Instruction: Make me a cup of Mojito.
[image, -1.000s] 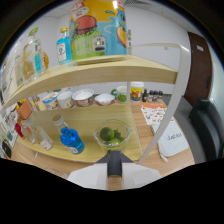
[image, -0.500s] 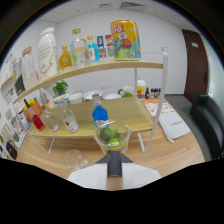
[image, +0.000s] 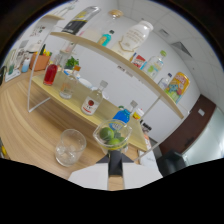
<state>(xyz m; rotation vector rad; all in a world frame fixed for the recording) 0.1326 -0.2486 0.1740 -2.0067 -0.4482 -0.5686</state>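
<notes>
Bench (image: 30, 115) is matt pale wood; tumbler (image: 69, 146) and lime cup (image: 112, 136) clear glossy glass or plastic; shelf (image: 100, 52) matt wood.

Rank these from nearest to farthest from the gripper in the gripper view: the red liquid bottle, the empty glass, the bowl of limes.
1. Bowl of limes: just ahead of the gripper.
2. Empty glass: beside the bowl, on the table.
3. Red liquid bottle: far back under the shelf.

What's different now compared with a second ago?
The view has swung and tilted: the empty glass on the wooden table now sits just beside the small cup of lime pieces, which stays carried at the jaws. Shelf bottles haven't moved.
</notes>
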